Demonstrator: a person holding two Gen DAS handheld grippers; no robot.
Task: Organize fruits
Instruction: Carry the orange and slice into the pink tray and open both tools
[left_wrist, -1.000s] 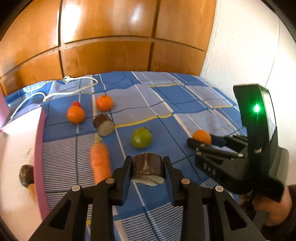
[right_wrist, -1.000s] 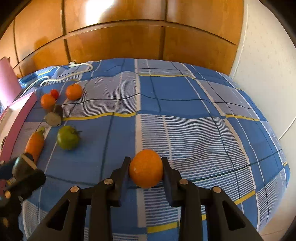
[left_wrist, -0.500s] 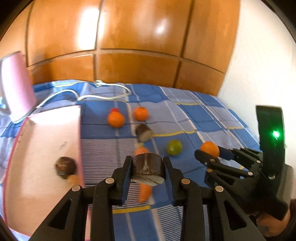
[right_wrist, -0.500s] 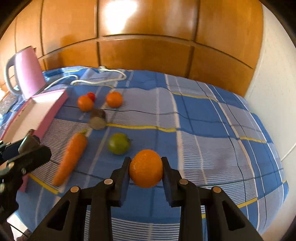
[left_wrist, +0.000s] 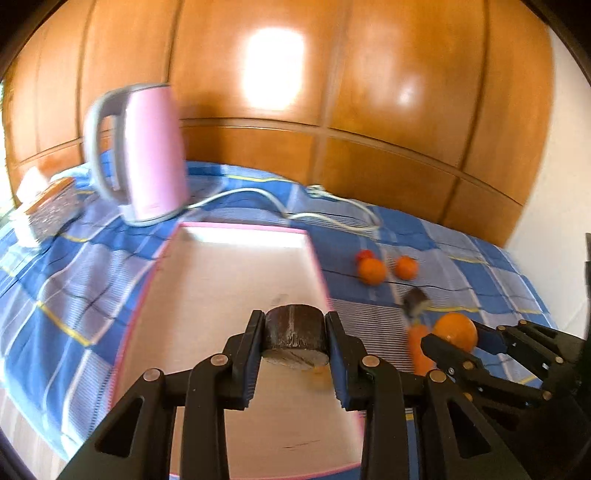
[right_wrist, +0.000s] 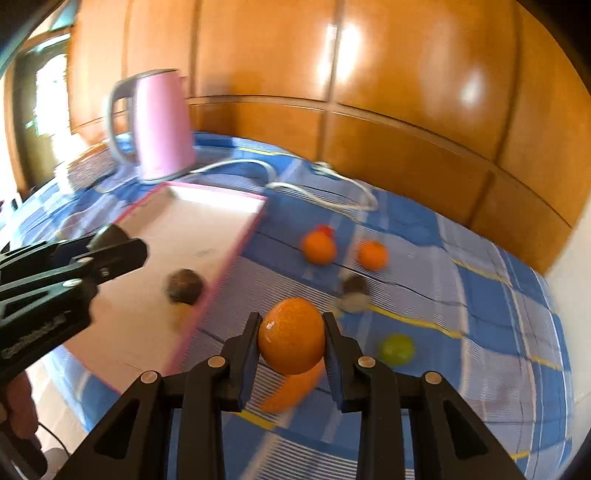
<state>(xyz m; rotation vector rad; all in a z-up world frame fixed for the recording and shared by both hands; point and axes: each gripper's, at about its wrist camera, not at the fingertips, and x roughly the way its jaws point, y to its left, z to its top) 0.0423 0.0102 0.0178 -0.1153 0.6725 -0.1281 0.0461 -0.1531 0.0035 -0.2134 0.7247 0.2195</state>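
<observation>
My left gripper (left_wrist: 295, 343) is shut on a dark brown cut fruit piece (left_wrist: 293, 332) and holds it above the pink-rimmed tray (left_wrist: 236, 266). My right gripper (right_wrist: 291, 339) is shut on an orange (right_wrist: 291, 334), above the blue checked cloth just right of the tray (right_wrist: 177, 229). The orange also shows in the left wrist view (left_wrist: 456, 330). A dark round fruit (right_wrist: 184, 286) lies in the tray near its right rim. The left gripper shows in the right wrist view (right_wrist: 107, 245).
On the cloth lie two oranges (right_wrist: 318, 248) (right_wrist: 373, 255), a small red fruit (right_wrist: 325, 229), a brown cut piece (right_wrist: 354, 293), a green fruit (right_wrist: 396, 350) and a carrot (right_wrist: 291, 387). A pink kettle (left_wrist: 147, 155) with a white cord (left_wrist: 295, 206) stands behind the tray.
Both grippers have swung left with their fruits. The left one now hangs over the tray; the right one is near the tray's right rim. The kettle has come into view.
</observation>
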